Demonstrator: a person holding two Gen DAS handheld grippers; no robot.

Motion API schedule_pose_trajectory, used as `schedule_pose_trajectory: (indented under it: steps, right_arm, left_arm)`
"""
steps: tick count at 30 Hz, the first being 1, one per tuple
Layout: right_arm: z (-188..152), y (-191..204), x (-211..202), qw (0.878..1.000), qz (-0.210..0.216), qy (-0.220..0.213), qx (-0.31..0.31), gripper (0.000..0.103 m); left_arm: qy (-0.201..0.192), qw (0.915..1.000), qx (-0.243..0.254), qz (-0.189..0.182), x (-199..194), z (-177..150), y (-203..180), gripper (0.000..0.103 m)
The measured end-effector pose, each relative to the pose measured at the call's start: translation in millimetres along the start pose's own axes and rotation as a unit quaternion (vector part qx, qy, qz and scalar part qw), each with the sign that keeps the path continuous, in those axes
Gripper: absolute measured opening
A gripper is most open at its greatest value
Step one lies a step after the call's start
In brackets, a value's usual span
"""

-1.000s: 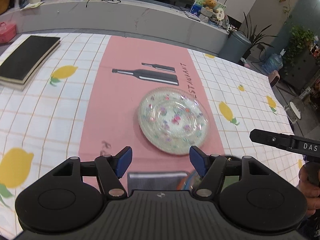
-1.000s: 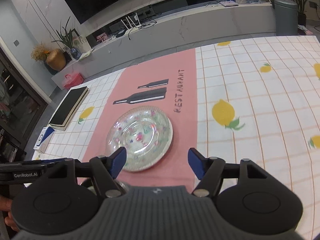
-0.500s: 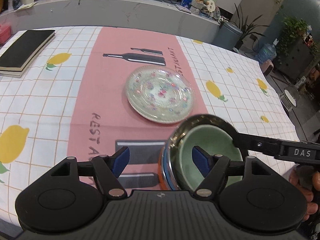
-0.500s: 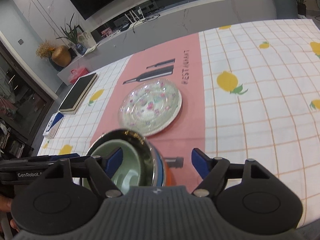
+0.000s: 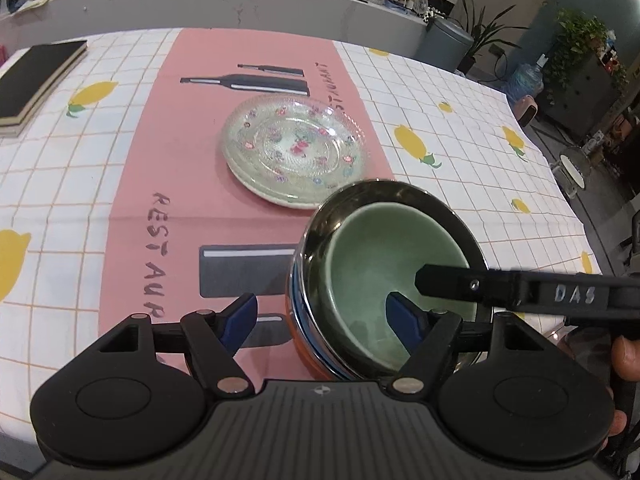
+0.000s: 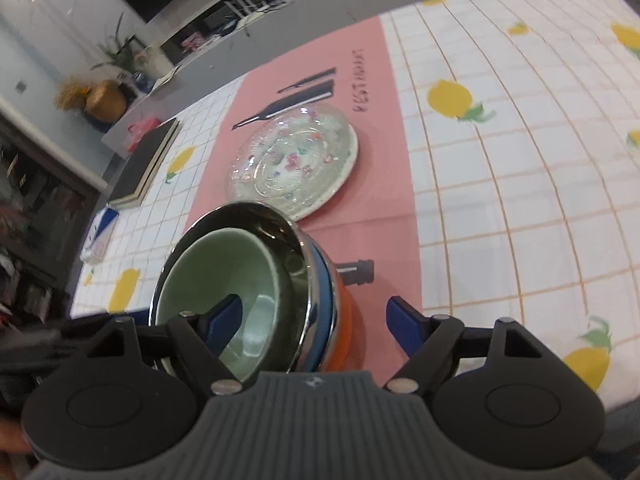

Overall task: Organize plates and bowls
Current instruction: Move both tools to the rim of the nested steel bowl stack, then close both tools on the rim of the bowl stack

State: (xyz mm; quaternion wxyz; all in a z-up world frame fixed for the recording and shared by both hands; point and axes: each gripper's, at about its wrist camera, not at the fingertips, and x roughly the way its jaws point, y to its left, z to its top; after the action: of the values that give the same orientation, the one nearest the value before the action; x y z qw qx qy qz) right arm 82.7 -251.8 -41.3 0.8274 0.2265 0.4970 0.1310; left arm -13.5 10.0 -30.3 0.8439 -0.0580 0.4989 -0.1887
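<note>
A green bowl [image 5: 384,248] sits nested in a steel bowl [image 5: 384,190], which rests on blue and orange bowls near the table's front edge. Beyond the stack, a clear flowered plate [image 5: 294,148] lies on the pink runner [image 5: 168,152]. My left gripper [image 5: 322,314] is opening, with the stack's left wall between its jaws: one blue pad is inside the green bowl, the other outside. My right gripper [image 6: 314,316] is also opening astride the right wall of the stack, above the green bowl [image 6: 224,264]. No pad presses on the bowls. The plate [image 6: 296,160] lies beyond.
A dark book [image 5: 36,76] lies at the far left of the checked lemon tablecloth [image 5: 460,120]. A person's hand [image 5: 626,356] shows at the right edge. A small blue and white box [image 6: 98,236] lies near the table's left edge. A grey counter runs behind the table.
Both grippers have drawn back and sunk, so the bowl stack has come into view between their jaws. Both pairs of jaws stand wider. The plate has not moved.
</note>
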Motion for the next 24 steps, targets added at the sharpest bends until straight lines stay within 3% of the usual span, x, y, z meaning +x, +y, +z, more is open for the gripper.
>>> schedule_pose_trajectory:
  steps: [8,24]
  right_arm:
    - [1,-6,10,0.999,0.009,0.02,0.041,0.079]
    - [-3,2,34,0.999,-0.012,0.041,0.022,0.078]
  left_arm:
    - [0.016,0.9998,0.015,-0.001,11,-8,-10,0.086]
    - [0.023,0.9997,-0.013,-0.003,25,-10,-7,0.081]
